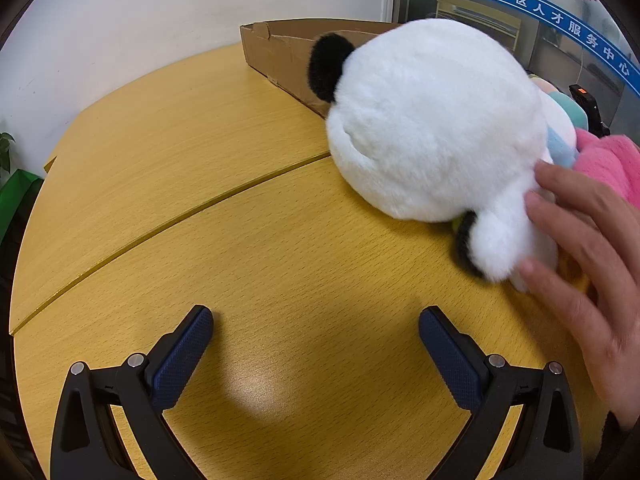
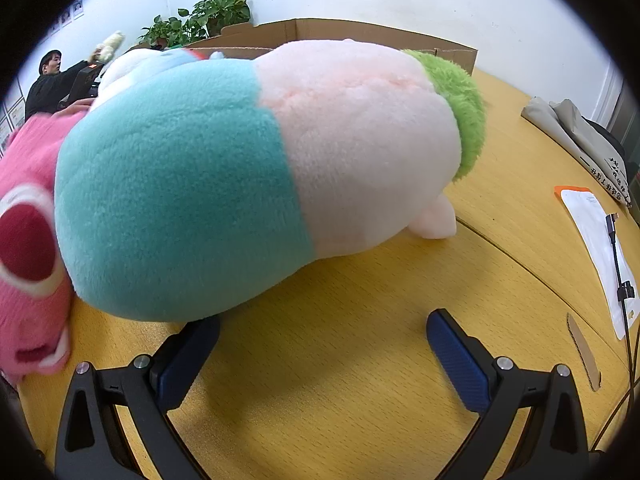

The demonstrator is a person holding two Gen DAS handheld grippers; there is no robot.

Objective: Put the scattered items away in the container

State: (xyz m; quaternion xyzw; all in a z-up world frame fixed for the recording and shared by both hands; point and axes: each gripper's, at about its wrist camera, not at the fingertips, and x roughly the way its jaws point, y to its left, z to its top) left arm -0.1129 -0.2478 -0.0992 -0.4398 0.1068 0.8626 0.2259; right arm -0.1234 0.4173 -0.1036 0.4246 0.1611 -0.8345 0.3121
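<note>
Left tongs (image 1: 316,322) spread wide, nothing between them, low over the yellow wood counter (image 1: 208,168). Ahead and to the right, a white panda plush (image 1: 432,120) with a black ear lies on the counter; a bare hand (image 1: 592,248) touches its lower right side, fingers on the white fur. Pink plush (image 1: 608,160) just beside the panda at the right edge. Cardboard box (image 1: 276,48) sits behind the panda, at the far side of the counter, near the wall.

Right tongs (image 2: 323,326) also spread, empty. The left finger's tip sits right under the edge of a big teal-and-pale-pink plush (image 2: 248,168) with a green tuft; cannot tell if it touches. That plush lies on its side on the counter, filling most of the view. Pink plush (image 2: 28,248) pressed against its left end. Cardboard box (image 2: 360,32) behind it. To the right, a white sheet (image 2: 596,248) with a cable (image 2: 618,264) across it, and a beige bag (image 2: 576,136) farther back. Person in dark top (image 2: 48,88) at the far left, potted plant (image 2: 208,16) by the wall.
</note>
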